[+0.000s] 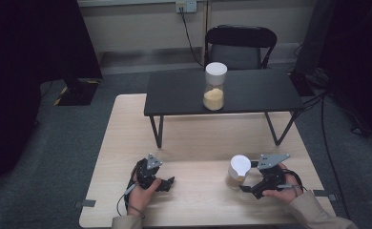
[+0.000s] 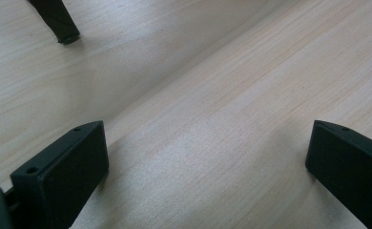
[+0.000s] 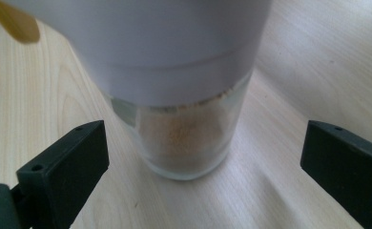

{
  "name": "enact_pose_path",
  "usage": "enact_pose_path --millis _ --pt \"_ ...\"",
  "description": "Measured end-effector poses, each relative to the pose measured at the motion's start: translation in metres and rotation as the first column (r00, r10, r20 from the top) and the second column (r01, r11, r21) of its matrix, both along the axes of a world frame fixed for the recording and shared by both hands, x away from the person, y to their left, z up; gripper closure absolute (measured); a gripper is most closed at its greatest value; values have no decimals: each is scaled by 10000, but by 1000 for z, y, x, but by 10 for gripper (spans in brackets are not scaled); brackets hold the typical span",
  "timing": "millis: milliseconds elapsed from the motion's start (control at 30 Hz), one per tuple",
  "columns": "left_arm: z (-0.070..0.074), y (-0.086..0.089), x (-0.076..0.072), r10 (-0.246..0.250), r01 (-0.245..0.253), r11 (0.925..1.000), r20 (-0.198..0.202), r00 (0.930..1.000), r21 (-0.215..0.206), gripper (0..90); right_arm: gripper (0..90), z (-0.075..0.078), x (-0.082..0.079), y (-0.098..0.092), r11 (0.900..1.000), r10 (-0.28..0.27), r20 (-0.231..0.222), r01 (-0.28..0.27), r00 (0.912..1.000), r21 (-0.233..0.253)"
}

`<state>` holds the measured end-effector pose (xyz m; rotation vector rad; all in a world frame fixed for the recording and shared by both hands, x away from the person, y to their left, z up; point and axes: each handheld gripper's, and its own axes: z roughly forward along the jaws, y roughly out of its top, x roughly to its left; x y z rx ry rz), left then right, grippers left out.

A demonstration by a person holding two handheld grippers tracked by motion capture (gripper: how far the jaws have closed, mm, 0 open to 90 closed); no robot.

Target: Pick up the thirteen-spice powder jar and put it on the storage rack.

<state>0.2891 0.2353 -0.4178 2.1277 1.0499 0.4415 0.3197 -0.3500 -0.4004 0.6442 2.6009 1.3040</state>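
Note:
A short clear jar (image 1: 238,171) with a white lid and tan powder in its base stands on the light wooden table (image 1: 198,143) near the front right. My right gripper (image 1: 249,177) is just right of it, open, the jar (image 3: 184,95) standing between and slightly ahead of its wide-apart jaws. A taller white-lidded jar (image 1: 215,87) holding yellow-tan powder stands on the small black table (image 1: 184,93) farther back. My left gripper (image 1: 170,181) rests low at the front left, open over bare wood (image 2: 212,119), nothing between its jaws.
The black table's metal legs (image 1: 156,131) stand on the wooden table top; one leg foot (image 2: 60,26) is ahead of the left gripper. A black chair (image 1: 240,47) stands behind. Cables (image 1: 332,143) trail on the grey floor at the right.

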Motion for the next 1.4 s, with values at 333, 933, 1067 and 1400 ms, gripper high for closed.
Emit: enact_pose_path --millis 333,933,1067,1400 --pt "0 0 0 -11 11 10000 10 10000 16 0 14 -2 5 4 9978 152 -70 -147 9999 647" --pt "0 0 0 -13 13 10000 11 10000 19 0 174 -10 11 5 9880 470 157 -488 9988 1468" --pt "0 0 0 -1 1 10000 -1 10000 2 0 209 -11 10 5 9874 479 291 -517 9984 1497" --pt "0 0 0 -15 15 10000 9 10000 22 0 281 -13 9 6 9851 552 483 -623 9973 1601"
